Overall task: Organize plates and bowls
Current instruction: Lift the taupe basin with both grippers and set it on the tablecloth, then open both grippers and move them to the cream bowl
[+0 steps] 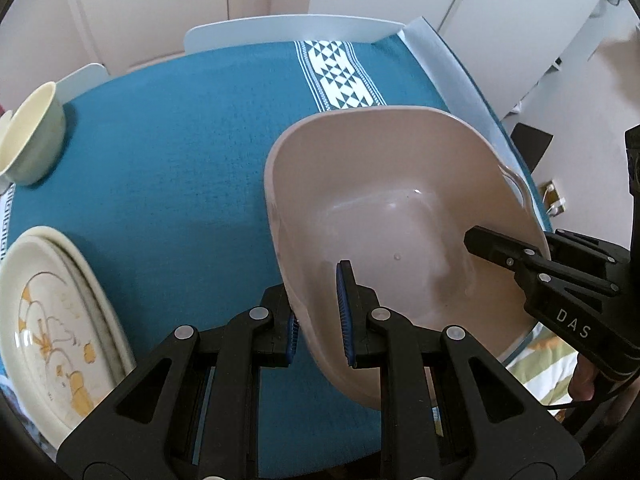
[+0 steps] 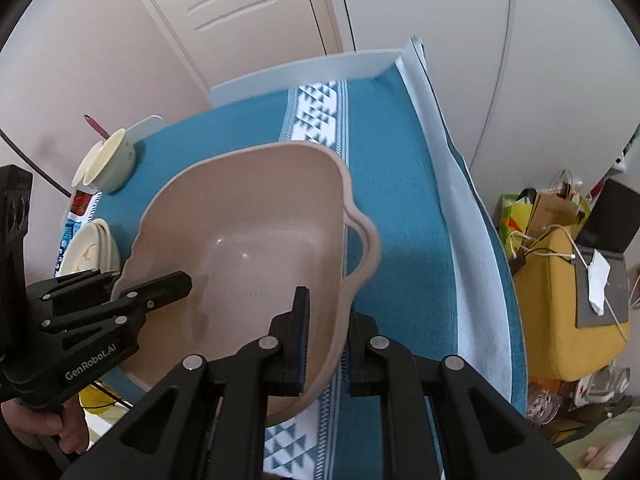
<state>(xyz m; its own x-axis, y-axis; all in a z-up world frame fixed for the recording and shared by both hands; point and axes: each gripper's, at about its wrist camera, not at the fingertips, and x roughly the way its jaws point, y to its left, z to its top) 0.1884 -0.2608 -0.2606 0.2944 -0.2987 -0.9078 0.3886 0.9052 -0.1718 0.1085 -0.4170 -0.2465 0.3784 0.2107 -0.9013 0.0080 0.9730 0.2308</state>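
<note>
A beige plastic basin (image 1: 400, 208) with side handles is held above the teal tablecloth; it also shows in the right wrist view (image 2: 248, 232). My left gripper (image 1: 320, 320) is shut on its left rim, one finger inside and one outside. My right gripper (image 2: 324, 332) is shut on its right rim near the handle (image 2: 366, 248). The basin is empty. A stack of cream plates (image 1: 52, 320) with an orange drawing lies at the left (image 2: 90, 250). A cream bowl (image 1: 30, 136) stands at the far left (image 2: 108, 164).
The teal cloth (image 1: 180, 168) has a white patterned strip (image 1: 340, 76) and white borders. A door and wall stand behind the table. A yellow chair (image 2: 568, 300) with cables and bags stands to the right of the table.
</note>
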